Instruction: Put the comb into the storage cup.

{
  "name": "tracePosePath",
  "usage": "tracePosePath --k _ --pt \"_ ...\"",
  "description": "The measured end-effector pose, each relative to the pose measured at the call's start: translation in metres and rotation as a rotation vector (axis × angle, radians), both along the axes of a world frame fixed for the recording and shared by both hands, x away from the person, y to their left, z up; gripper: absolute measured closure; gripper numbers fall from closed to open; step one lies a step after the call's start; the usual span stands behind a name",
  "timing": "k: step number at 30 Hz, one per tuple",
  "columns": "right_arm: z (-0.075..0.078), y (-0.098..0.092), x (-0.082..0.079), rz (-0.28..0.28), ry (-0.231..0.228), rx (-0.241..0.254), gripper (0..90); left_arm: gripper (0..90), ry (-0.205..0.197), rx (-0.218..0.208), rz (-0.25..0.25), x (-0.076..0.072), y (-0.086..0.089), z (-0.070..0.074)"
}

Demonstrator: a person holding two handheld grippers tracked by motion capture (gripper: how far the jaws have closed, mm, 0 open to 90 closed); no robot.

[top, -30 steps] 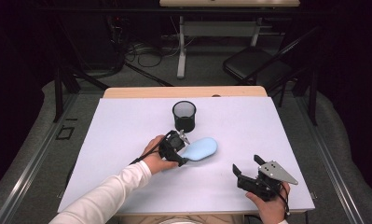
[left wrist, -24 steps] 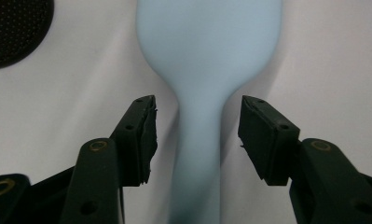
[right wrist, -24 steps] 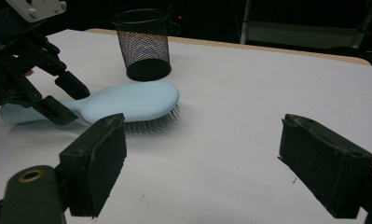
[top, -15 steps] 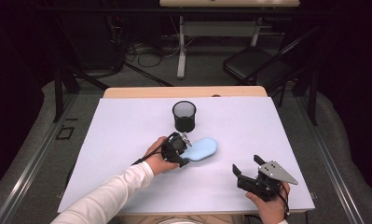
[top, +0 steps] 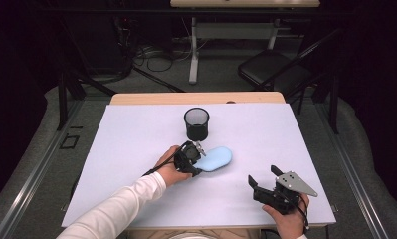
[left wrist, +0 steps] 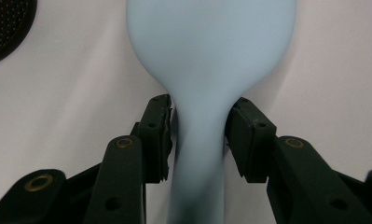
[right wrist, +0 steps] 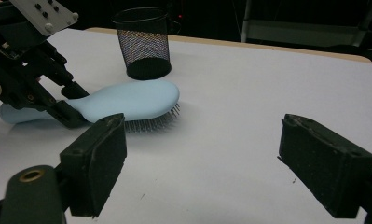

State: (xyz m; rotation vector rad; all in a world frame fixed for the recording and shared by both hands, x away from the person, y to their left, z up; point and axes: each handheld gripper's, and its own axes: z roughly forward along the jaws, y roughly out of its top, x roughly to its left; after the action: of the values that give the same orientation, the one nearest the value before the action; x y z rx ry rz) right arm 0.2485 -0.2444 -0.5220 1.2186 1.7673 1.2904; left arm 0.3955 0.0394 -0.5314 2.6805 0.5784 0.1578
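Note:
A light blue hairbrush (top: 218,158) lies bristles down on the white table sheet (top: 136,139), its handle pointing toward my left hand. My left gripper (top: 199,160) straddles the narrow neck of the handle, and in the left gripper view the pads (left wrist: 158,135) press against both sides of the hairbrush (left wrist: 211,56). From the right gripper view, the left gripper (right wrist: 67,100) holds the hairbrush (right wrist: 127,100) by the handle, steel bristles showing under the head. My right gripper (top: 263,175) rests near the front right of the table, jaws wide open around nothing (right wrist: 225,154).
A black mesh cup (top: 196,123) stands upright just behind the brush, also seen as the mesh cup (right wrist: 144,42) and at the top left corner as the mesh cup (left wrist: 6,28). A folding chair (top: 270,69) and cables lie on the floor beyond the table.
My left hand and gripper have edged slightly along the brush handle. The brush, the cup and the right gripper stay where they were.

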Motion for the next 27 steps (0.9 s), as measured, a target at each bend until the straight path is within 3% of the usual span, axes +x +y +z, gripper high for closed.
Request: tracePosePath --k 27 --pt "-0.0001 -0.0009 0.0002 -0.004 0.002 0.006 14.7 68.4 0.006 0.019 -0.004 -0.0010 -0.0027 0.0004"
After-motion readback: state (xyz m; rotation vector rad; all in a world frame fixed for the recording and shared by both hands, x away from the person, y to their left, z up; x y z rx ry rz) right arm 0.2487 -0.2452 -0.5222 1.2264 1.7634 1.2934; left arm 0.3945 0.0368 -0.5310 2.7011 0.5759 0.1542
